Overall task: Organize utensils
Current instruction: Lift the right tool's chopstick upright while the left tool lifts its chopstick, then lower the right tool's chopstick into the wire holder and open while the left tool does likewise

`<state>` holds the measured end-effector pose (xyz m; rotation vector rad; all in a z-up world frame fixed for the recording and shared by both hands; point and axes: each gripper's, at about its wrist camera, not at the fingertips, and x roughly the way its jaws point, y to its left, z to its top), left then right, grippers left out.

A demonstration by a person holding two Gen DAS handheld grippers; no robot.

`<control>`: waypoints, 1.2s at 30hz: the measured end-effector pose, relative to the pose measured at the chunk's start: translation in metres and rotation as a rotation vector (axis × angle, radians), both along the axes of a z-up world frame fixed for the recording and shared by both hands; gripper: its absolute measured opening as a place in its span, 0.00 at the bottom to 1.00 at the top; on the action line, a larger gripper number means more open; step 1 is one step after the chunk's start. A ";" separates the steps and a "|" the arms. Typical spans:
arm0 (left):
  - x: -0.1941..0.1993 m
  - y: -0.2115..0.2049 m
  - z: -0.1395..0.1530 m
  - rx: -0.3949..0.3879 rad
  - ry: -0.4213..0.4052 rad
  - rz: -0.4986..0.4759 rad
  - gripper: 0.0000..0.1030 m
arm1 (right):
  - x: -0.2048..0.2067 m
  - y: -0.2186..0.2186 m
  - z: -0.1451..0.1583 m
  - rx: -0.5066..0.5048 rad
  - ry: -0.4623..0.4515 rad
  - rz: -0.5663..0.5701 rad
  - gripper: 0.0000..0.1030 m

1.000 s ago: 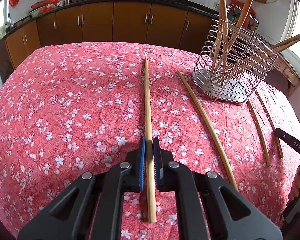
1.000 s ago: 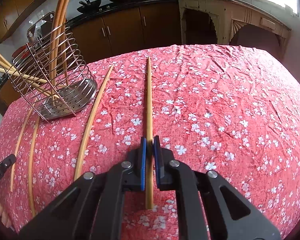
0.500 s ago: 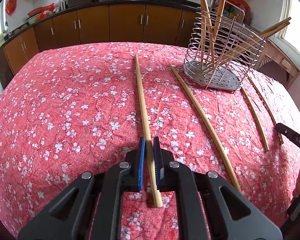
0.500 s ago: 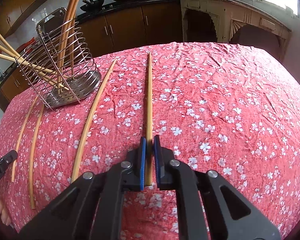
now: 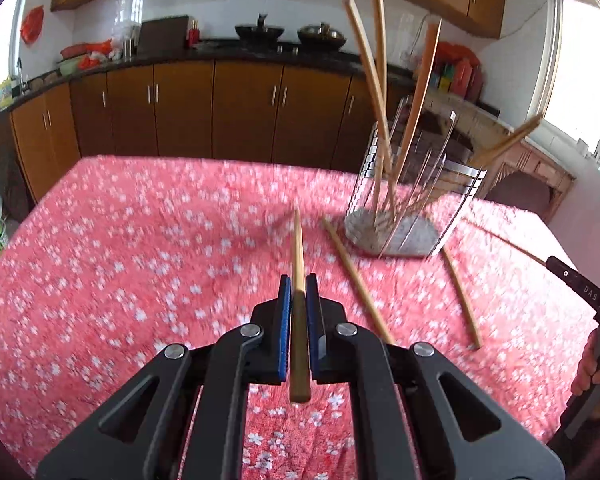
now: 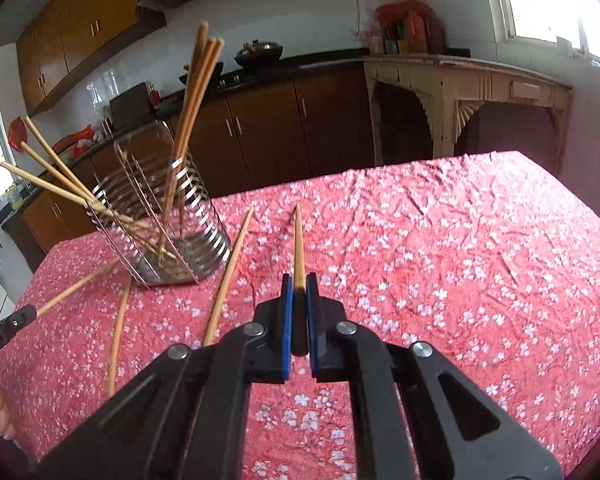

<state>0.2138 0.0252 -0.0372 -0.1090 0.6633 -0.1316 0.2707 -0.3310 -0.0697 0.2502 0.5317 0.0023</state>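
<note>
My left gripper (image 5: 299, 280): pressed onto a chopstick (image 5: 298, 248) that runs forward between the blue pads, its butt end sticking out behind them, its tip pointing toward the far edge of the surface (image 5: 100, 240).
My right gripper (image 6: 299, 280): pinching a second chopstick (image 6: 299, 240) the same way, lifted clear of the red flowered cloth.
Loose chopsticks (image 6: 230, 272): flat on the cloth just left of my right gripper and right of my left one, between the grippers and the holder.
Wire holder (image 6: 172, 216): upright near the far edge, beyond the loose sticks, several chopsticks leaning inside it.
Cabinets (image 5: 180, 116): behind the surface.
</note>
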 end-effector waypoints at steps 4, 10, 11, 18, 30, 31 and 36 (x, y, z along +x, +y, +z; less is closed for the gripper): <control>-0.006 0.003 0.028 -0.033 -0.085 0.014 0.07 | -0.012 -0.005 0.030 0.022 -0.123 -0.010 0.07; -0.004 0.003 0.054 -0.077 -0.168 0.033 0.07 | -0.022 -0.009 0.062 0.052 -0.255 -0.012 0.07; -0.004 0.003 0.056 -0.082 -0.175 0.035 0.07 | -0.023 -0.010 0.065 0.055 -0.266 -0.011 0.07; -0.008 0.005 0.062 -0.090 -0.204 0.037 0.07 | -0.031 -0.009 0.085 0.063 -0.329 -0.007 0.07; -0.012 0.003 0.078 -0.087 -0.233 0.038 0.07 | -0.037 -0.005 0.102 0.051 -0.352 0.000 0.07; -0.012 0.002 0.082 -0.085 -0.240 0.035 0.07 | -0.037 -0.004 0.105 0.051 -0.355 0.001 0.07; -0.016 -0.006 0.107 -0.081 -0.282 0.018 0.07 | -0.041 -0.002 0.131 0.061 -0.374 0.011 0.07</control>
